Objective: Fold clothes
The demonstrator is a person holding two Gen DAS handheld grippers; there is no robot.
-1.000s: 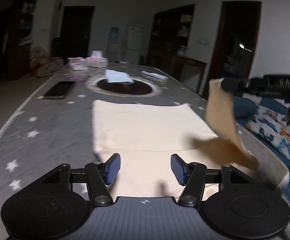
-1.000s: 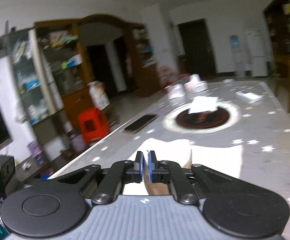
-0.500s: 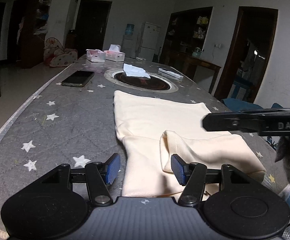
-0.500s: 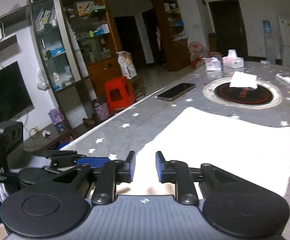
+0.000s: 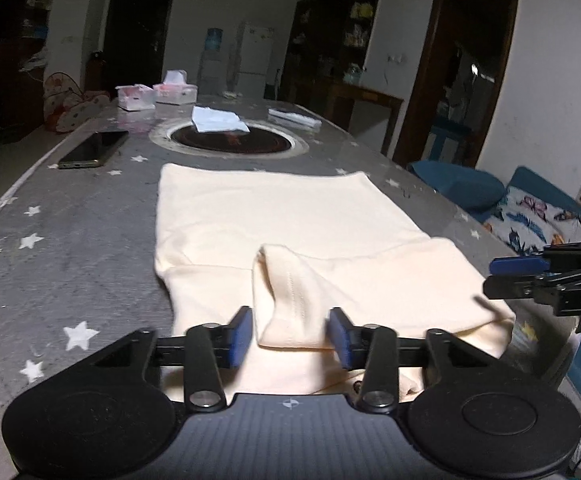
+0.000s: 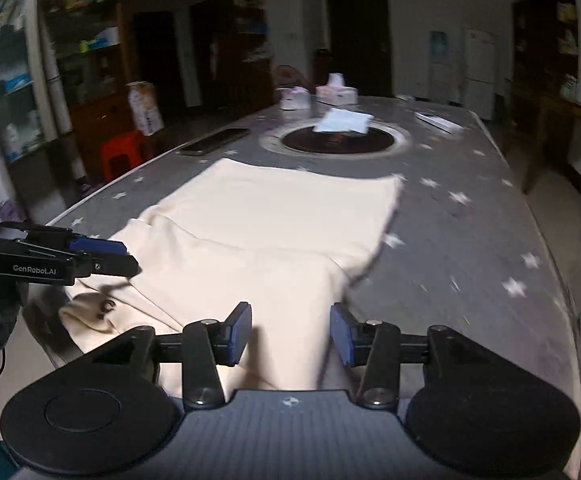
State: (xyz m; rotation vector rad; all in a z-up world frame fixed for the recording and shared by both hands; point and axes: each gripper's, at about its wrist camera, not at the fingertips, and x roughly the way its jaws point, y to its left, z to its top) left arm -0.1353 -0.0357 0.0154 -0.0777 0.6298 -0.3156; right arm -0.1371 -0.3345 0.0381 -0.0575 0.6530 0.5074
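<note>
A cream garment (image 5: 274, 216) lies flat on the grey star-print table (image 5: 70, 240). One sleeve (image 5: 290, 300) is folded across its near part. My left gripper (image 5: 290, 334) hovers low over the sleeve's end. Its jaws are closing, with the cuff between the blue pads (image 5: 240, 334) and a thin gap still showing on each side. My right gripper (image 6: 290, 336) sits over the garment's (image 6: 274, 232) near right portion. Its jaws are opening, the cloth lies beneath them and nothing is gripped. Each gripper shows at the edge of the other's view: the right gripper (image 5: 530, 270) and the left gripper (image 6: 90, 254).
Beyond the garment are a round dark hob (image 5: 230, 142) with a white cloth (image 5: 218, 120) on it, a phone (image 5: 90, 150), two tissue boxes (image 5: 174, 92) and a remote (image 5: 294, 116). Blue cushions (image 5: 530, 216) lie off the table's right edge. A red stool (image 6: 122, 152) stands at the left.
The right gripper carried the sleeve across the garment, laid it down, let go and opened while sinking. The left gripper's jaws narrowed around the sleeve's end.
</note>
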